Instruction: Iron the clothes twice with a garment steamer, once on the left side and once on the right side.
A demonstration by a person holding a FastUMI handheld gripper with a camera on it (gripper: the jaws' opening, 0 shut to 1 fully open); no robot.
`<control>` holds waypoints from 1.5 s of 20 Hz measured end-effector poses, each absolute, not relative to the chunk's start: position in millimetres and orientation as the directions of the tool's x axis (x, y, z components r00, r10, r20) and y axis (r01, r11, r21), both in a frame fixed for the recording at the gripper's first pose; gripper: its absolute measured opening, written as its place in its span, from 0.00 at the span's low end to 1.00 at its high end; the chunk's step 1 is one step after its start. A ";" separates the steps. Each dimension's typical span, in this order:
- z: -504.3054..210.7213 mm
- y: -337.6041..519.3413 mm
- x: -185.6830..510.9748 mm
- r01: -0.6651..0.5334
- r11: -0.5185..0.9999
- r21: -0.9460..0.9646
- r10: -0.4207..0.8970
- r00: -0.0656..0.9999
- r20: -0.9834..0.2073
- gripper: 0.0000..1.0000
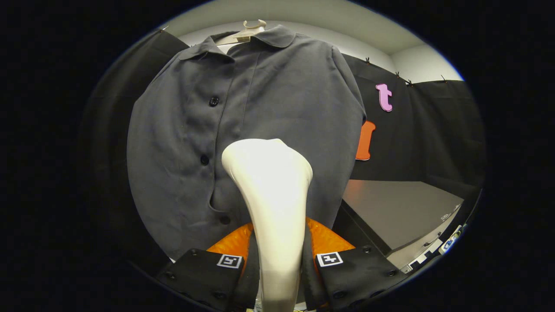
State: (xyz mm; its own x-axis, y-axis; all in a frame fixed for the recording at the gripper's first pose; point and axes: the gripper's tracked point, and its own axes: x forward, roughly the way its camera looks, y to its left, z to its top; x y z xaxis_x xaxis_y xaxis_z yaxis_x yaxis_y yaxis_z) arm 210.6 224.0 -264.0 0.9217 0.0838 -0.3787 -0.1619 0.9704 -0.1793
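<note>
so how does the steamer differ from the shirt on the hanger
The smooth white garment steamer is rigid and glossy; the dark grey buttoned shirt is soft and matte. The steamer sits clamped between the hand-held gripper fingers; the shirt hangs from a pale hanger, much broader.

1 shirt (260, 125), 1 steamer (271, 190), 1 hanger (248, 31)

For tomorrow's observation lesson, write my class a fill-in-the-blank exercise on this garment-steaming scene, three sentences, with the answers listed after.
1. The gripper is shut on the white ____, whose head rises just ahead of its fingers.
2. The grey shirt hangs from a pale ____ at its collar.
3. The steamer's head sits just beside the shirt's column of dark ____, low on the shirt's front.

Missing words: steamer; hanger; buttons.
</note>
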 end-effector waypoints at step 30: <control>-168.8 259.1 190.5 -0.237 0.958 -0.162 0.195 0.951 -0.238 0.48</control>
State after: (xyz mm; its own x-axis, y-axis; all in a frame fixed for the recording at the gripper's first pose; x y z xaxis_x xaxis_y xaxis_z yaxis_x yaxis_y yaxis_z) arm 190.5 259.1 -168.8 0.9514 0.1952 -0.2381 -0.2370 0.9579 -0.1619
